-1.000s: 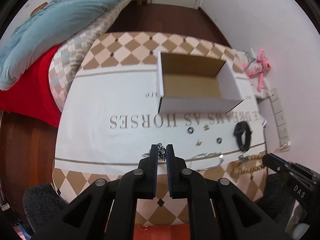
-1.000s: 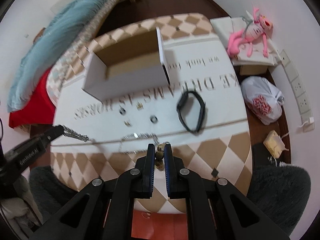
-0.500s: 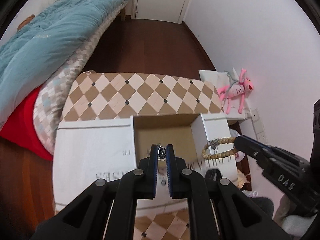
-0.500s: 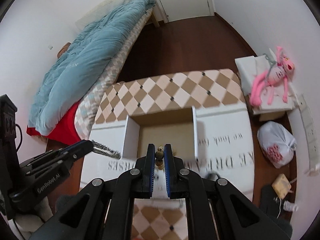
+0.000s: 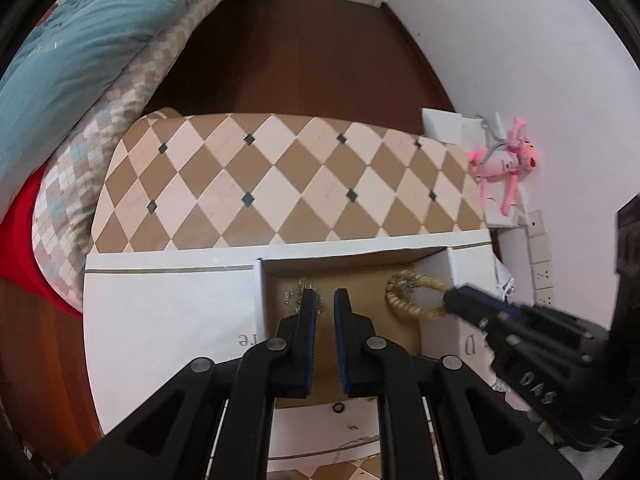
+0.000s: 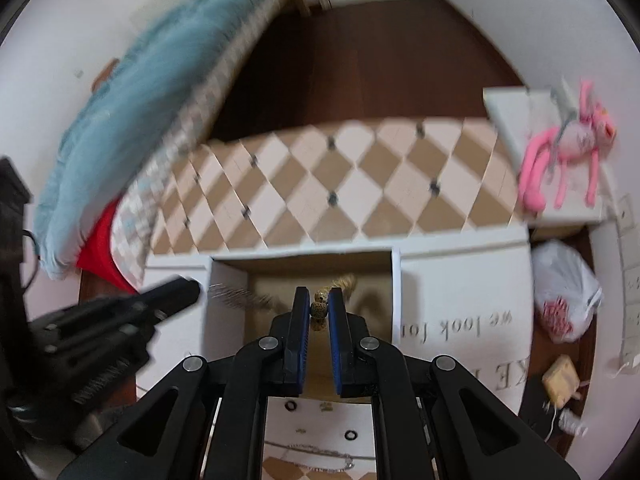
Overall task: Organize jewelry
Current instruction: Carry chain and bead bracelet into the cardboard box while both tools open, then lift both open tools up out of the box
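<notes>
While the left gripper [image 5: 325, 300], jaws just parting, drops its silver chain [image 5: 301, 297] into the cardboard box [image 5: 352, 258], the right gripper's [image 6: 319, 302] pinched beaded bracelet [image 6: 320, 309] could tangle with it.

left hand-held gripper [image 5: 325, 300]: pitched steeply down on the left, its tips level with the other's; jaws a narrow slit apart, nothing visible between the blue pads.
right hand-held gripper [image 6: 319, 300]: close on the right, also pitched steeply down; jaws nearly together, pads pinching a beaded bracelet [image 6: 318, 307].
</notes>
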Action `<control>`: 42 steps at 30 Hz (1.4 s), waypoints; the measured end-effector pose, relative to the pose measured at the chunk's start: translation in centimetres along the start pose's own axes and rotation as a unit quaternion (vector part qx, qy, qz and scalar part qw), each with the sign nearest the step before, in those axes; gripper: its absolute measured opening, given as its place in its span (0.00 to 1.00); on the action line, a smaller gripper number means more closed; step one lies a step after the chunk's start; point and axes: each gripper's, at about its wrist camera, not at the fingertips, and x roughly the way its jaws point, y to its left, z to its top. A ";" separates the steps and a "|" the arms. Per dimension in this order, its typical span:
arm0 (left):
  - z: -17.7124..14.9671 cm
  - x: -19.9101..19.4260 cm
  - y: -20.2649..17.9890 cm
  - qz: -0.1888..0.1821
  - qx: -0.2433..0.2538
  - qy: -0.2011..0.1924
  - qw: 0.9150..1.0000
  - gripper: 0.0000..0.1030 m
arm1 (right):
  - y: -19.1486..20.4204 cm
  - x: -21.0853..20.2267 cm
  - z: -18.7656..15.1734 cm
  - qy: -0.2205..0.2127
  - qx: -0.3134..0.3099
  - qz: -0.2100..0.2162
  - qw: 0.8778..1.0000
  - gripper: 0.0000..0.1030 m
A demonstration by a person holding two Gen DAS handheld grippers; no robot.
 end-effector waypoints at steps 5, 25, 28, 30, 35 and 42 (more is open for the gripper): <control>-0.8 0.1 1.2 0.062 -0.011 -0.013 0.998 0.62 | -1.6 0.5 -1.1 -0.001 0.008 -0.024 1.000 0.70; -7.8 0.7 1.6 0.130 -0.018 -0.055 0.990 0.99 | -1.2 0.5 -7.1 -0.048 -0.055 -0.180 0.981 1.00; -8.5 -0.5 1.2 0.135 -0.014 -0.071 0.988 0.99 | -0.9 -0.8 -7.7 -0.063 -0.051 -0.180 0.980 1.00; -9.0 -1.6 1.0 0.140 -0.013 -0.083 0.987 0.99 | -0.7 -1.8 -8.2 -0.076 -0.052 -0.182 0.979 1.00; -10.1 -4.5 0.5 0.132 -0.018 -0.108 0.985 0.99 | 0.1 -5.3 -9.8 -0.115 -0.050 -0.182 0.975 1.00; -11.6 -8.4 -0.6 0.119 -0.016 -0.139 0.983 0.99 | 1.3 -10.0 -11.7 -0.161 -0.050 -0.176 0.970 1.00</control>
